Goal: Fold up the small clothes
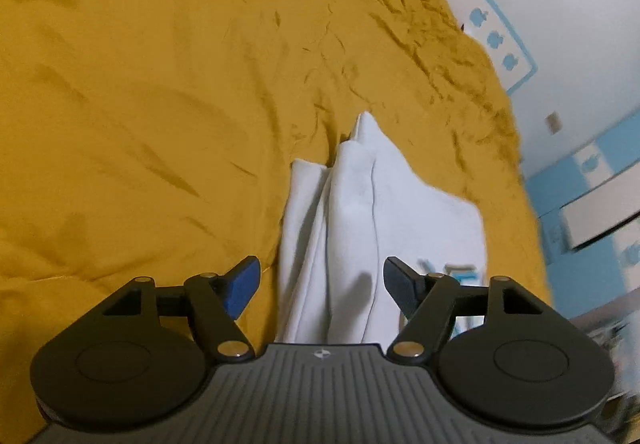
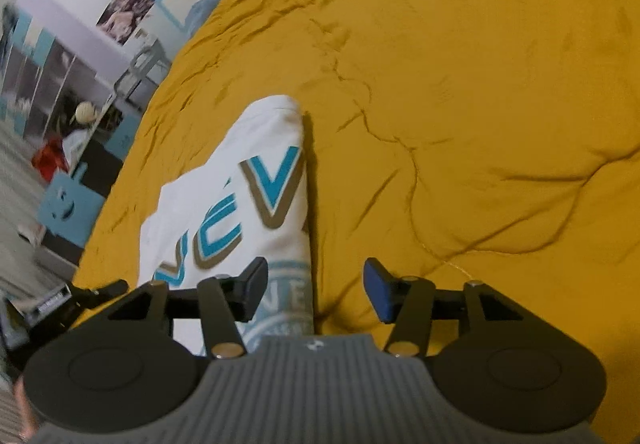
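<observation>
1. The biggest thing we see is the yellow blanket (image 1: pixel 160 103). It covers the bed and is full of wrinkles. It fills most of both views.

2. Next is the white shirt (image 1: pixel 372 203) with blue letters (image 2: pixel 256 203). It lies on the blanket, near the bed's edge on the room side. It looks partly folded, with one sleeve side turned in. That is our guess from the layers we see in the left view.

3. The shirt is long and thin now. Its long way runs straight away from us, the same way our fingers point. The near end sits under both grippers and the far end points up the bed.

4. Our left gripper (image 1: pixel 322 284) hangs right over the shirt. Its jaws are spread wide with nothing between them but the cloth below. We cannot tell if they touch the cloth.

5. Our right gripper (image 2: pixel 316 292) is spread wide too and holds nothing. It sits over the shirt's right edge. One finger is above the cloth and the other is above the bare blanket.

6. Both grippers look about as near to the close end. We think the next move is to pinch that near end and carry it along the long way to the far end, so the shirt is half as long.
</observation>
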Available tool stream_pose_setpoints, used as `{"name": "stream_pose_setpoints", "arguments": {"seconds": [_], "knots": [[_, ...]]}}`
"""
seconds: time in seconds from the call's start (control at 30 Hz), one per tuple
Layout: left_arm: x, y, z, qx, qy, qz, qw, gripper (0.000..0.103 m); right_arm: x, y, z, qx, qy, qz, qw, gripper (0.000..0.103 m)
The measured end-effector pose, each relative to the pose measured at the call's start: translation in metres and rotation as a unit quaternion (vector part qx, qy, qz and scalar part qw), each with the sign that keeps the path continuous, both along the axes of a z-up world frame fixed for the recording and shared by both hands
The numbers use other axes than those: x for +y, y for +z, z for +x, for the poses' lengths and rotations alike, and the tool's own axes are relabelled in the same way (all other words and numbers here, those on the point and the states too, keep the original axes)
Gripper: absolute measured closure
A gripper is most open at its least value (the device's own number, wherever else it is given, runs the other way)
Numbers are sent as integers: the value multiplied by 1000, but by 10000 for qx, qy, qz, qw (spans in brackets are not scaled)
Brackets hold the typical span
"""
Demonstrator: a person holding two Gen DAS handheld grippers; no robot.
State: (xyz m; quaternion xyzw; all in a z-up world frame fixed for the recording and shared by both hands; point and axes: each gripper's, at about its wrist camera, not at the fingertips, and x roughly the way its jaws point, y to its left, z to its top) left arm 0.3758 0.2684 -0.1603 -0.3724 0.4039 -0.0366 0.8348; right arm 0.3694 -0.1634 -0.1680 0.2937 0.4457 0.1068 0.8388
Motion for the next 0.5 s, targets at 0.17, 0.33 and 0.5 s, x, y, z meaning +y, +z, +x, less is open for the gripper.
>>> {"name": "stream_pose_setpoints", "arguments": {"seconds": [0.17, 0.33, 0.5], "knots": [[13, -25, 25, 132, 23, -526, 9985, 20, 2, -19, 28, 20, 93, 324, 9994, 52], [23, -35, 39, 19, 114, -694, 9975, 20, 4, -37, 62, 107, 96, 686, 9975, 49], [19, -35, 53, -38, -71, -465, 9989, 20, 6, -52, 91, 213, 42, 1088, 9938, 49]]}}
